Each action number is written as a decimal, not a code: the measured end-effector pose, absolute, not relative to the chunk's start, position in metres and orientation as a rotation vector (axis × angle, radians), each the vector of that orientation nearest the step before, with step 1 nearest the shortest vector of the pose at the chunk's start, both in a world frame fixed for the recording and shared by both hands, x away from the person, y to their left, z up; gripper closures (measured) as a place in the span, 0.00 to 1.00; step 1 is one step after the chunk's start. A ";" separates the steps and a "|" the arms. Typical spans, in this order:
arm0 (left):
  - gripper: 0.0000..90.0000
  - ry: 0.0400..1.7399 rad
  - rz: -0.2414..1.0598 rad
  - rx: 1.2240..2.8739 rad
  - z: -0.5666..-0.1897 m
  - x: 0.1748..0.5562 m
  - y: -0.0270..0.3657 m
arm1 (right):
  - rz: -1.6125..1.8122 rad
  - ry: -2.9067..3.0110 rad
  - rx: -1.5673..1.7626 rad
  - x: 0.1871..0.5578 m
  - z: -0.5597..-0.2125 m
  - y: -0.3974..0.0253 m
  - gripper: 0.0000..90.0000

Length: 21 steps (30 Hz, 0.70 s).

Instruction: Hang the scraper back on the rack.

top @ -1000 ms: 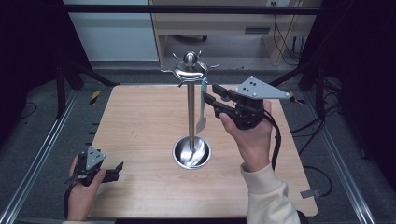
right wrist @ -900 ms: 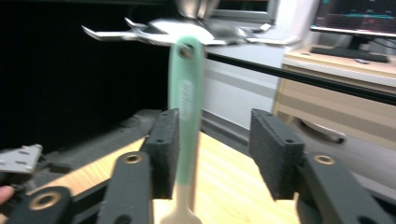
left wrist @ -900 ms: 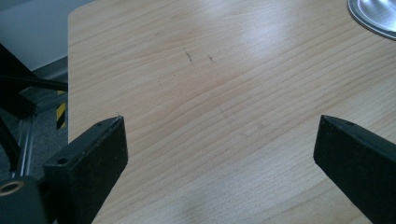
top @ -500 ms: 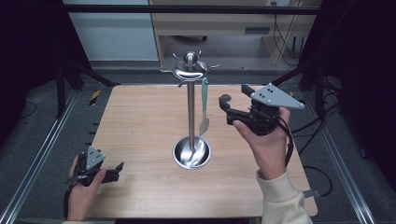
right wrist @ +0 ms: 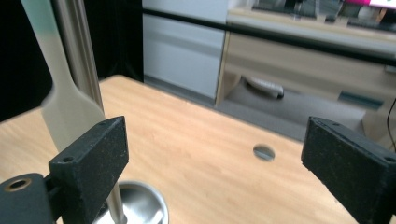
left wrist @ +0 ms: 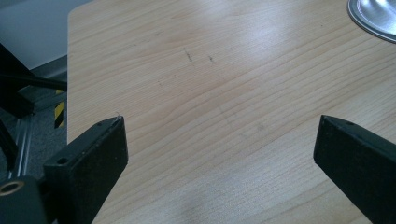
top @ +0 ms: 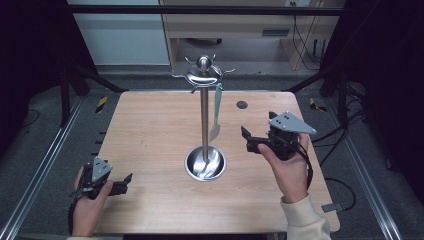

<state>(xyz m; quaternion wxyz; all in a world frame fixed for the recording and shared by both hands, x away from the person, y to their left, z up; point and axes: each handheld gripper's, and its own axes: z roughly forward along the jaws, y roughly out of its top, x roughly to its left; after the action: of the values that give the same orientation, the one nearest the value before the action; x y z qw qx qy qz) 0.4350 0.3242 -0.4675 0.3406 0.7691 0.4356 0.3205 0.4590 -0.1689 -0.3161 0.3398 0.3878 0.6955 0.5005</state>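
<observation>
A shiny metal utensil stand rises from a round base in the middle of the wooden table. From one of its top hooks hangs a spatula with a teal handle and a pale blade. My right gripper is held in a hand to the right of the stand, open and empty, jaws pointing left toward the pole. In the right gripper view the spatula blade and the pole stand at the left, beyond the left jaw. My left gripper rests open at the table's front left corner.
A small round hole sits in the tabletop behind the right gripper. The stand's base edge shows at the top right of the left gripper view. A desk and cabinet stand beyond the table's far edge. Metal rails run along both sides.
My right gripper has drawn back from the hanging spatula, moving right and down toward the person, still open. The left gripper has not moved.
</observation>
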 end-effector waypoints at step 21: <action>0.03 1.126 0.831 2.003 -0.467 0.435 0.324 | 1.141 1.925 1.107 0.466 -0.386 -0.175 0.11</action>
<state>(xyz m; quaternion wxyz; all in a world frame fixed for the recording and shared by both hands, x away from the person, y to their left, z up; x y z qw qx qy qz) 0.4352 0.3236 -0.4669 0.3420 0.7702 0.4332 0.3196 0.4655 -0.1749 -0.3863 0.3170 0.4205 0.7313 0.4334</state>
